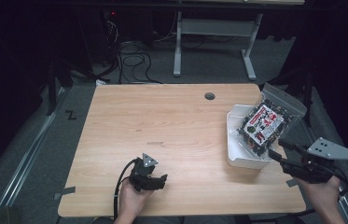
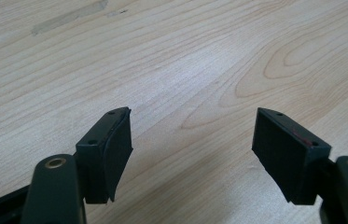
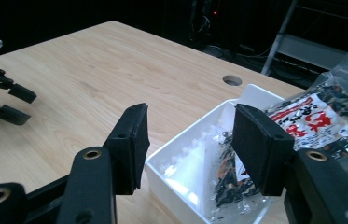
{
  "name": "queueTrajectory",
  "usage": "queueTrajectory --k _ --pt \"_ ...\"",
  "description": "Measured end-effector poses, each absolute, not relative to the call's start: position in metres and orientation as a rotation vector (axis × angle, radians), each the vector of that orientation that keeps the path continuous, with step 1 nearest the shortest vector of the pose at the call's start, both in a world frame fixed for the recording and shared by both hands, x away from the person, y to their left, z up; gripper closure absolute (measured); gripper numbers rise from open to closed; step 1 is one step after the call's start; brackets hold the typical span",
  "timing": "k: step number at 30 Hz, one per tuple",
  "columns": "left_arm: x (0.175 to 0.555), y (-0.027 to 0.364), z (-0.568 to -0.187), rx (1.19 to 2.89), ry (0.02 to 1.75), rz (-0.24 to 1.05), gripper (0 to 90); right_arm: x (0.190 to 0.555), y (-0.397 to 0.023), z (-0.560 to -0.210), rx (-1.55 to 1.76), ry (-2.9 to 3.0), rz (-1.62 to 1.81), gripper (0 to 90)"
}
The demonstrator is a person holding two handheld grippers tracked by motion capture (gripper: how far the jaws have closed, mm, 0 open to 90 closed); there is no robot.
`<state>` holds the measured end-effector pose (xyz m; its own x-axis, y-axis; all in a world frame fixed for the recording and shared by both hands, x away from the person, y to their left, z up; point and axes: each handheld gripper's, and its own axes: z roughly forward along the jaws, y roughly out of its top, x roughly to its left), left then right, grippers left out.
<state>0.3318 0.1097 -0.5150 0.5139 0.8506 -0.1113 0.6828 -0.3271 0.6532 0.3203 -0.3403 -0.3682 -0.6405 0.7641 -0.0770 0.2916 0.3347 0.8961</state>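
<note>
Dark room, black all round — grey floor with loose cables (image 1: 132, 60) and a white desk frame (image 1: 213, 32) behind. Light wood desk (image 1: 171, 126) with a round cable hole (image 1: 209, 96) near the far edge.

White bin (image 1: 237, 158) sits at the desk's right side. Clear snack bag (image 1: 267, 122) with a red-white-black label lies in it, tilted — long axis runs from the bin's near-left floor up and away to the right, top seal sticking out past the far rim. Bag's lower end is crumpled inside the bin, contents hard to make out; its right part is cut off in the right gripper view.

Right gripper (image 1: 280, 148) is at the bin's near-right corner, jaws wide apart, nothing between the pads, pointing left and away toward the bag. The hand holding it is cut off at the bottom.

Left gripper (image 1: 163, 181) is near the front edge, well apart from the bin, jaws spread, over bare wood.
</note>
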Motion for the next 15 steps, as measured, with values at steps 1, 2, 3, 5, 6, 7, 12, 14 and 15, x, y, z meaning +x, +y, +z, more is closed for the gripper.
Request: queueTrajectory --k 1,2,3,5,6,7,12,14,15 --pt "0.332 0.11 -0.515 2.103 1.242 0.334 28.8 0.319 -0.34 -0.369 0.917 2.111 1.274 46.5" --pt "0.332 0.11 -0.515 2.103 1.242 0.334 28.8 0.318 -0.34 -0.37 0.917 2.113 1.277 46.5" --pt "0.332 0.111 -0.515 2.1 1.244 0.333 28.8 0.316 -0.34 -0.371 0.92 2.116 1.281 46.5" --pt "0.332 0.111 -0.515 2.1 1.246 0.332 28.8 0.315 -0.34 -0.372 0.91 2.116 1.281 46.6" --pt "0.332 0.11 -0.515 2.101 1.246 0.332 28.8 0.313 -0.339 -0.373 0.915 2.119 1.287 46.6" --pt "0.332 0.11 -0.515 2.103 1.244 0.334 28.8 0.312 -0.34 -0.376 0.911 2.12 1.303 46.7" --pt "0.331 0.111 -0.514 2.095 1.24 0.337 28.9 0.307 -0.338 -0.383 0.921 2.144 1.314 47.6" --pt "0.332 0.111 -0.514 2.098 1.241 0.336 28.9 0.306 -0.336 -0.386 0.923 2.158 1.314 47.6" --pt "0.332 0.111 -0.514 2.098 1.241 0.336 28.9 0.306 -0.335 -0.387 0.919 2.163 1.313 47.6"
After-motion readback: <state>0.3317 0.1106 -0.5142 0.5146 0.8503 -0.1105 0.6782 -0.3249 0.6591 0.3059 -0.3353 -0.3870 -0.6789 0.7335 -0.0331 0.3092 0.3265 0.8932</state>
